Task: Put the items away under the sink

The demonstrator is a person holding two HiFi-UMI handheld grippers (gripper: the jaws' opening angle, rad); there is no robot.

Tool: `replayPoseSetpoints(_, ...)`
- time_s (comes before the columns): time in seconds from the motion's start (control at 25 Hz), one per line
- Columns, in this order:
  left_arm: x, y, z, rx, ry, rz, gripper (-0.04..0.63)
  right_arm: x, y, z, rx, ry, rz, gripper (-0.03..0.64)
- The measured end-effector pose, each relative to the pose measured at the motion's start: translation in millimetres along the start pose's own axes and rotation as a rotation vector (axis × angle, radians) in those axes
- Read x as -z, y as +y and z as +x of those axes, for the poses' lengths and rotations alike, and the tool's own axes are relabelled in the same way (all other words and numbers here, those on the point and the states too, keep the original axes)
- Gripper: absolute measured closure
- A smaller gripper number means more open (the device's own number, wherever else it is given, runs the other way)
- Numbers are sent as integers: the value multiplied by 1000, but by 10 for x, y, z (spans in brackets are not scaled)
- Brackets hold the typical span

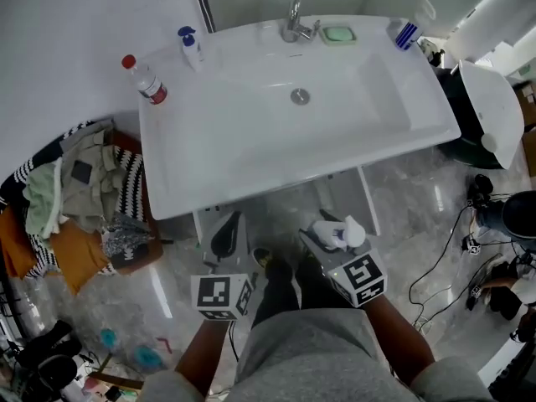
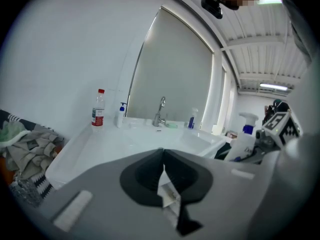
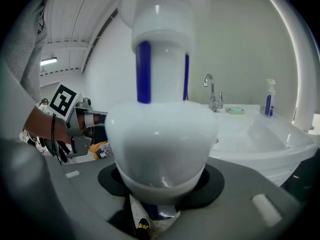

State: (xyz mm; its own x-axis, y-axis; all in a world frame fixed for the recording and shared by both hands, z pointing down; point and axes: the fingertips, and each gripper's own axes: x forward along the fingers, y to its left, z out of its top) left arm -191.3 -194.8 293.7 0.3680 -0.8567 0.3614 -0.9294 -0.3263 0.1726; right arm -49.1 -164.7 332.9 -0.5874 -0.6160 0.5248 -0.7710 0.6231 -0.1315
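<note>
My right gripper is shut on a white spray bottle with a blue neck, held low in front of the sink. The bottle fills the right gripper view. My left gripper hangs beside it on the left, jaws closed together with nothing between them. On the sink's rim stand a red-capped water bottle, a blue-topped pump bottle, a green soap dish and a blue-and-white spray bottle. The space under the sink is mostly hidden by the basin.
A faucet rises at the back of the basin. A basket of clothes sits on the floor at the left. A white-lidded black bin and cables are at the right. A white panel shows below the basin's front edge.
</note>
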Motion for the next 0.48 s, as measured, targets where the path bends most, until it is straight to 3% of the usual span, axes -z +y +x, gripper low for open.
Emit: replayPoseSetpoints(0.48,447,-343,322,-88,25,-3,583,506,-480,135,-58,22,-7,374)
